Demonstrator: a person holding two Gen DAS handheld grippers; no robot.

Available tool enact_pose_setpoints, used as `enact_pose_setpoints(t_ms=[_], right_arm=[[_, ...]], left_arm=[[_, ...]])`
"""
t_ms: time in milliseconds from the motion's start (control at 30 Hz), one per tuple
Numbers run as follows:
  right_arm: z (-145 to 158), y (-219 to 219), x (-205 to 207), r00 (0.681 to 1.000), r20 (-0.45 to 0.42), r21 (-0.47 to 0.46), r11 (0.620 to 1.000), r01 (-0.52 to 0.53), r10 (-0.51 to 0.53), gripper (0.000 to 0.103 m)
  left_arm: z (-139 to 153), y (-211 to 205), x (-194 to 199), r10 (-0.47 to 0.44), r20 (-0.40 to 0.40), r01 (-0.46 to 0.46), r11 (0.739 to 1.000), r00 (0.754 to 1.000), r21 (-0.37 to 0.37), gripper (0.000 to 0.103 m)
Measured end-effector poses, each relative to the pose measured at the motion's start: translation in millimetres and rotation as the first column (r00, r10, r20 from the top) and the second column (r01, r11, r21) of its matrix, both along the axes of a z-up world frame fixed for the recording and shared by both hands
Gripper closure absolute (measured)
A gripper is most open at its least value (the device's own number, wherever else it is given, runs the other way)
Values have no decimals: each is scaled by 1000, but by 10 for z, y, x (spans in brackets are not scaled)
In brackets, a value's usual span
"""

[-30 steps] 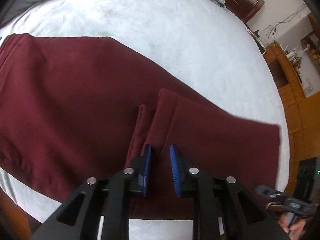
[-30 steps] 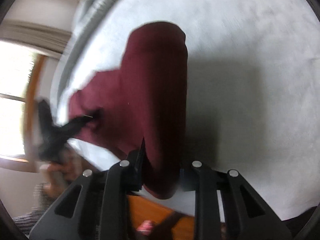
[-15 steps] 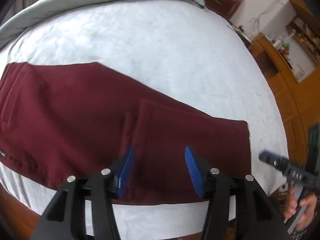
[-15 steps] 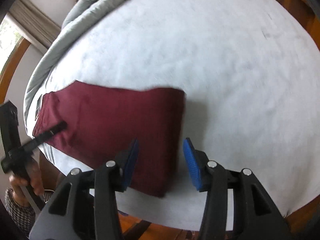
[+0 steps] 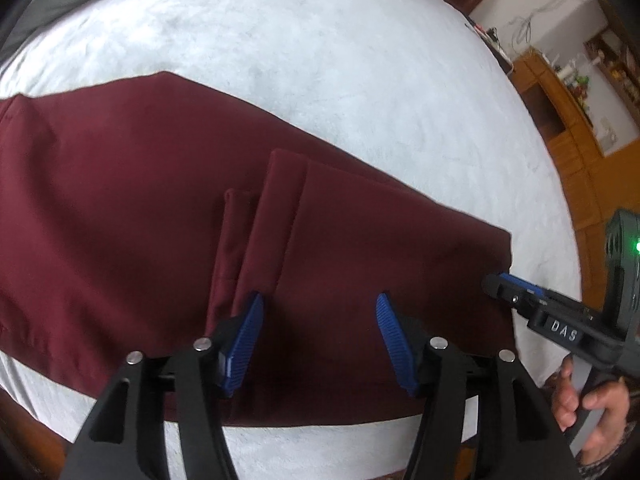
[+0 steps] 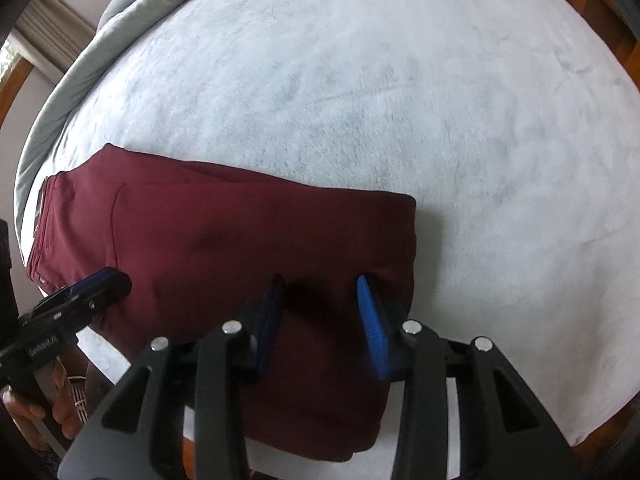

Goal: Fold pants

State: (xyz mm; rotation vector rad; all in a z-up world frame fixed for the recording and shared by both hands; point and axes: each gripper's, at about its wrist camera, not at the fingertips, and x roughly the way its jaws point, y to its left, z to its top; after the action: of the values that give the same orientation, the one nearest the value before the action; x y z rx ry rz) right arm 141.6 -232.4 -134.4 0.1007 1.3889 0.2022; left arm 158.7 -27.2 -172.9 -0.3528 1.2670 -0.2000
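The maroon pants lie flat on the white bed, with the leg ends folded back over the upper legs; the hem edge shows in the left wrist view. My left gripper is open and empty just above the folded cloth near the hems. My right gripper is open and empty above the folded end of the pants. The waistband is at the far left. Each gripper shows in the other's view, the right one and the left one.
The white bedspread covers the bed beyond the pants. A grey duvet is bunched at the head. Wooden cabinets stand to the right of the bed. The bed's near edge is just under the grippers.
Both grippers have let go of the leg ends and opened. The folded part now lies flat on the pants. The right gripper carried its end over and lowered it.
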Motion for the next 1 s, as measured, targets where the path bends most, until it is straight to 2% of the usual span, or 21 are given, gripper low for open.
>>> enact_pose_setpoints(t_ms=[167,300,400,533,600,767,867,1000], right_arm=[[357,-101,-180,997,50,160,986,48,-57,53],[435,43,-398,998,61,198,980,1,-13,53],[387,175,-501,999,44,205,979,-22,14,53],[263,371,-494,998,26,168,984,-54,50,53],[208,427,-485,998,16,151,987,-59,58,53],[57,437,-476,998,-16,114,992,-60,62,53],[-2,433,-489,998,-18,104,993,-63,66,54],[-29,433,-480,997,-18,89,993,-73,75,53]], left_arm=[[313,312,-232,51,51,-49,998,997,-43,42],[409,899,-586,164,52,-161,985,985,-60,41],[344,1418,-827,287,28,-285,957,957,-61,41],[219,2079,-1052,448,4,-447,893,894,-45,41],[109,2406,-1109,533,-28,-533,842,846,-86,42],[-73,2952,-1120,647,-42,-641,742,761,-197,43],[-207,3182,-1088,705,-68,-700,680,706,-218,43],[-327,3369,-1060,745,-73,-738,633,663,-234,43]])
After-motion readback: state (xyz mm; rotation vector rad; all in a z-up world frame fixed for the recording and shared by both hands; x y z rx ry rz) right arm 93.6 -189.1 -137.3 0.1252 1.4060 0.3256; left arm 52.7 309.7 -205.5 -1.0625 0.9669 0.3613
